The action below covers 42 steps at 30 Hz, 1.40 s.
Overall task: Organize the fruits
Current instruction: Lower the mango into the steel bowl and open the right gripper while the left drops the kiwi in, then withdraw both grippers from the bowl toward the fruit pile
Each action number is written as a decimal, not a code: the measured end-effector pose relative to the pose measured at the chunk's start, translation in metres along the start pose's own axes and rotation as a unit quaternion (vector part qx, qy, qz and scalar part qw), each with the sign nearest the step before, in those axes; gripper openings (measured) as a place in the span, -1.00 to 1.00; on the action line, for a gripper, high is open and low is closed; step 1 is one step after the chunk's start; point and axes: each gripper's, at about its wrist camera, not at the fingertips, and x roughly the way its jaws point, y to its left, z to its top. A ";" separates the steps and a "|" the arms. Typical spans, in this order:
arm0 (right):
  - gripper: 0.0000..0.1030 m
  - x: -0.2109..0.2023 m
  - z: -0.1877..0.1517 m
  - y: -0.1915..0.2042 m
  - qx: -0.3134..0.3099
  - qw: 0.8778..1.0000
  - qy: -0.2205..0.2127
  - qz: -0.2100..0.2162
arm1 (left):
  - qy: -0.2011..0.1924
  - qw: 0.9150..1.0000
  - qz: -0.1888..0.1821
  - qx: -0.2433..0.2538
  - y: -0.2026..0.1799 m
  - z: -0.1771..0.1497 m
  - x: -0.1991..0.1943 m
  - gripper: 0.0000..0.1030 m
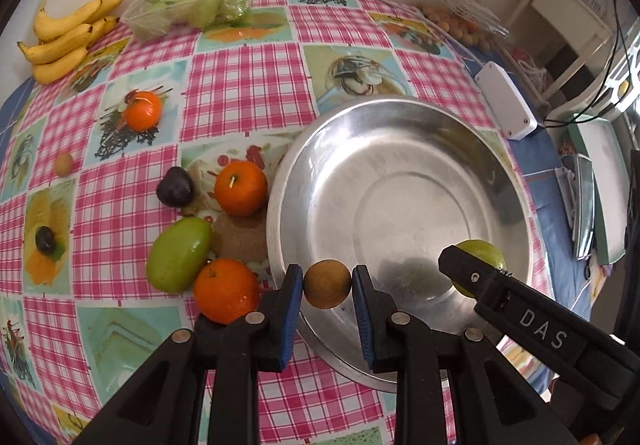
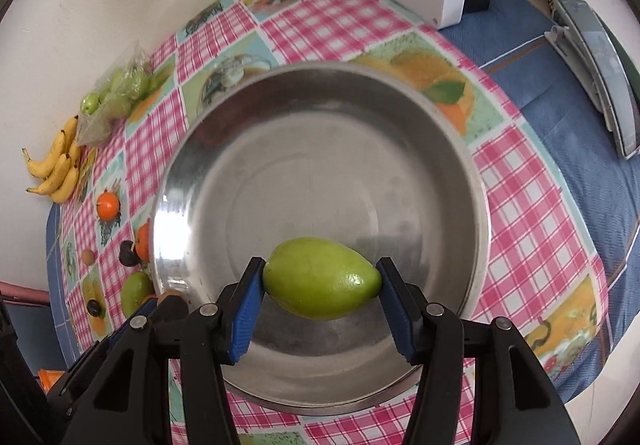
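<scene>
A large steel bowl [image 1: 400, 149] stands on the checked tablecloth; it also shows in the right wrist view [image 2: 328, 117]. My left gripper [image 1: 327, 285] is shut on a small brown round fruit [image 1: 327, 284] at the bowl's near left rim. My right gripper [image 2: 322, 281] is shut on a green mango-shaped fruit [image 2: 320, 279] above the bowl's near part; that fruit also shows in the left wrist view [image 1: 482, 249]. Left of the bowl lie three oranges [image 1: 241, 187], a green fruit [image 1: 178, 255] and a dark plum [image 1: 175, 186].
Bananas [image 1: 66, 35] and a clear tray of green fruits [image 1: 192, 5] lie at the far left by the wall. A small brown fruit [image 1: 64, 164] lies at left. A white box [image 1: 506, 99] and a pack of brown fruits [image 1: 460, 21] sit beyond the bowl.
</scene>
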 end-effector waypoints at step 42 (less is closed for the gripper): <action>0.60 -0.008 0.001 0.024 -0.066 0.997 -0.015 -0.044 | -0.014 0.993 0.085 -0.080 0.059 0.001 -0.025 0.97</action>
